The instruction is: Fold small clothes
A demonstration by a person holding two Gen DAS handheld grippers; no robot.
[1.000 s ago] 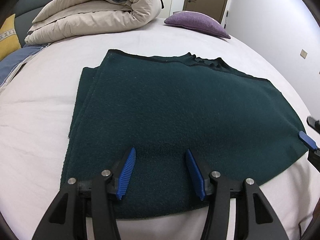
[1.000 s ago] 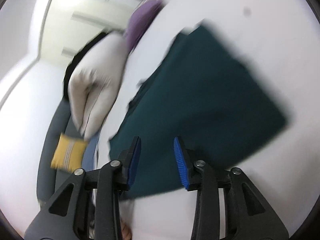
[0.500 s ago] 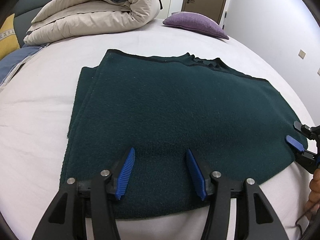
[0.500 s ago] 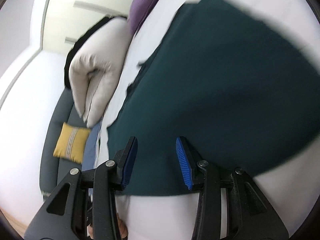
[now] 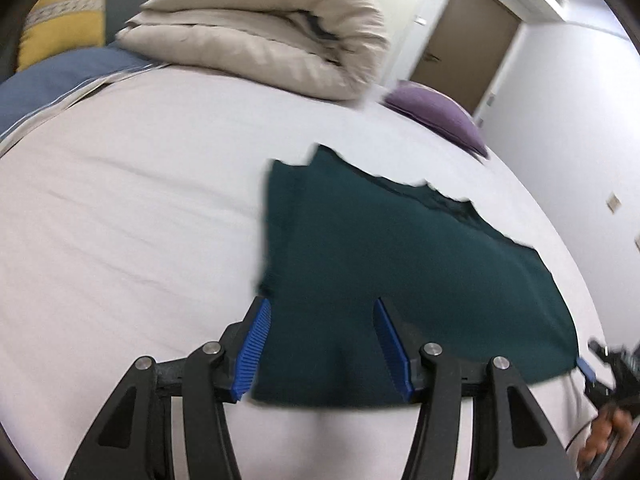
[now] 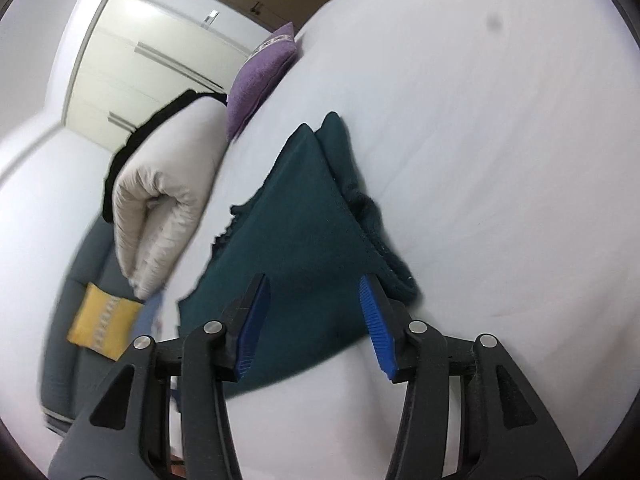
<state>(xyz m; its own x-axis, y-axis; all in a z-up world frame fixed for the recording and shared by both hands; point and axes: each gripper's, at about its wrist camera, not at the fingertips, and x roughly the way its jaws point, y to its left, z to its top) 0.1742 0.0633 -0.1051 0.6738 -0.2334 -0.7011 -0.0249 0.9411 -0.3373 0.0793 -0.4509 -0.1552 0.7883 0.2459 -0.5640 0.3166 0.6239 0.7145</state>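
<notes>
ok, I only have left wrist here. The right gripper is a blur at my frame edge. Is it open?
Observer: Yes. The right gripper has its jaws wide apart, with nothing clamped between them.
Operator: Where is it relative to the cloth?
Observer: It is at the near corner of the green garment, and the cloth's near edge shows between the fingers. I cannot tell whether it touches.
Operator: Is that side edge flat?
Observer: No. The garment's side edge is a thick, bunched stack of layers. It runs up from beside the outer finger.
</notes>
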